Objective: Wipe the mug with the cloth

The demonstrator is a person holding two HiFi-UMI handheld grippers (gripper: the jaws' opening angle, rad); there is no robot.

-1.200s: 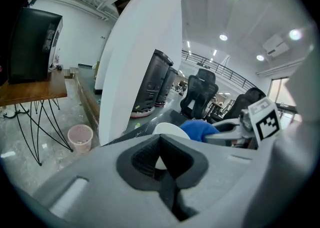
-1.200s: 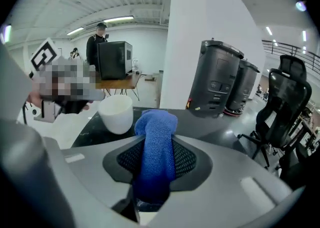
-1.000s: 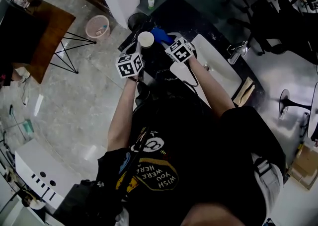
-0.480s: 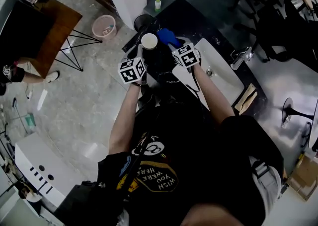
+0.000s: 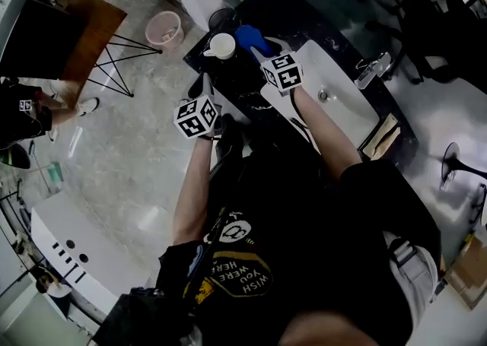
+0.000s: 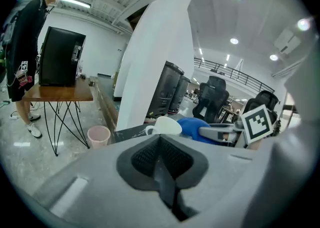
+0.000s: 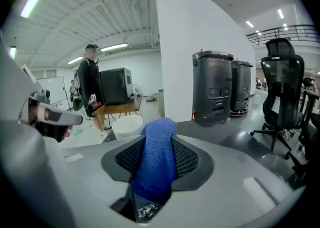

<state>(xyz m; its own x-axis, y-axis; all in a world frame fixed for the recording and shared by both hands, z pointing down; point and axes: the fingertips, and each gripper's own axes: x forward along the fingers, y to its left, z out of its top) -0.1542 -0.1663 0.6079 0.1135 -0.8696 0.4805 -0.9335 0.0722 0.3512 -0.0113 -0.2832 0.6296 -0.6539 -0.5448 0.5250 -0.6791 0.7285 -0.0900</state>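
Mug (image 5: 221, 46) stands on the far counter (image 5: 297, 17) in our head view, cloth (image 5: 251, 35) just right of it in our right gripper (image 5: 259, 49); our left gripper (image 5: 204, 86) is nearer. Left gripper view: jaws together, empty. Right gripper view: jaws opening, pads on the cloth, mug far left.

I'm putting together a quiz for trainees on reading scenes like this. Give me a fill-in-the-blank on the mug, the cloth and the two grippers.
1. The cloth between the right gripper's jaws is ___ in colour.
2. The white ___ stands on the dark counter, and neither gripper holds it.
3. The left gripper's jaws are together and hold ___.

Missing words: blue; mug; nothing.
Note: the right gripper's jaws are opening, with the cloth between them.
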